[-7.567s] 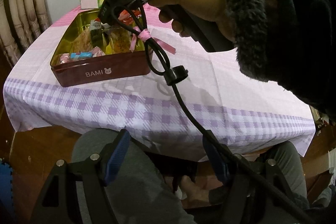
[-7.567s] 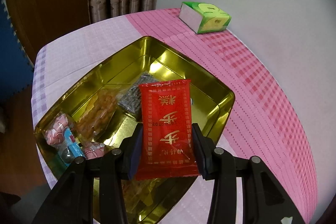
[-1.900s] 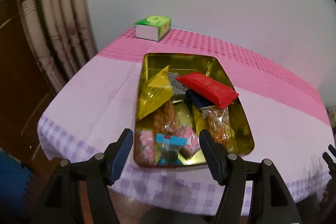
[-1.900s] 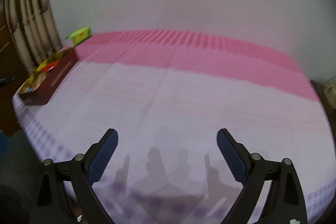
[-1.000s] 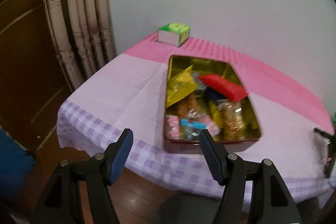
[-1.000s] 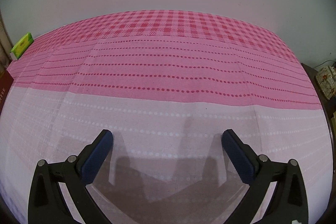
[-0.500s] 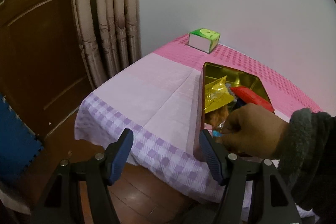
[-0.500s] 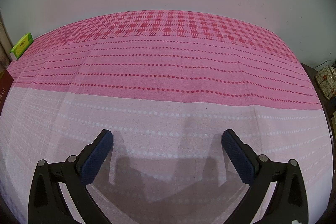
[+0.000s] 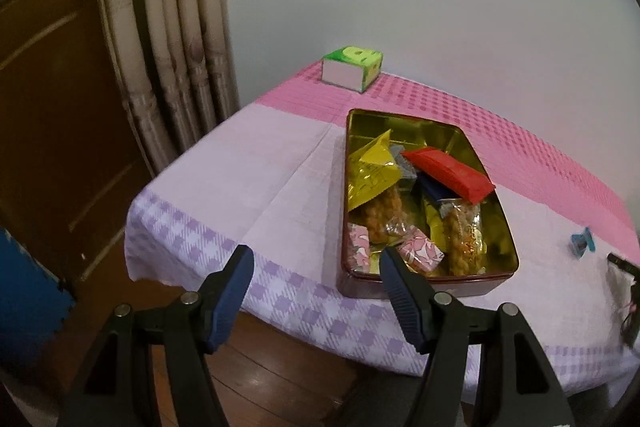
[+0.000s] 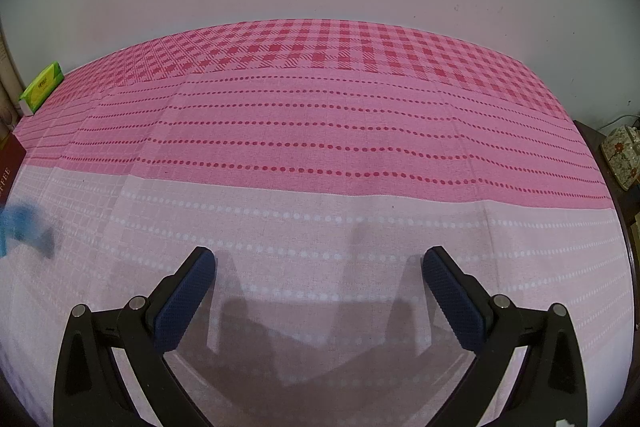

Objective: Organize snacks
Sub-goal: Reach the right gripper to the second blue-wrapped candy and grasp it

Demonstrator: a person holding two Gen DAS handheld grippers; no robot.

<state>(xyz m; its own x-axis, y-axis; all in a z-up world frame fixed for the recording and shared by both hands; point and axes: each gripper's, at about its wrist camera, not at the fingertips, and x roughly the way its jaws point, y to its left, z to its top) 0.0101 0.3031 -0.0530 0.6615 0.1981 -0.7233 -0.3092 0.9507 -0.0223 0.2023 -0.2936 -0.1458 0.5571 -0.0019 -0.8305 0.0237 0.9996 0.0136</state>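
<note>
Though crammed, gold-lined snack tin (image 9: 460, 143) lidless

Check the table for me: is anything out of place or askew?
One small blue snack lies loose on the tablecloth, apart from the tin to its right. Inside the tin, the red packet sits tilted atop the others. Nothing looks spilled or damaged.

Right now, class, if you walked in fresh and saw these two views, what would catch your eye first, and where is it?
The open gold-lined tin near the table's front edge, crammed with wrapped snacks, draws the eye first, above all the red packet lying across the pile and the yellow packet beside it. Behind it, a green tissue box sits by the wall. The right gripper hangs open over bare pink checked tablecloth.
</note>
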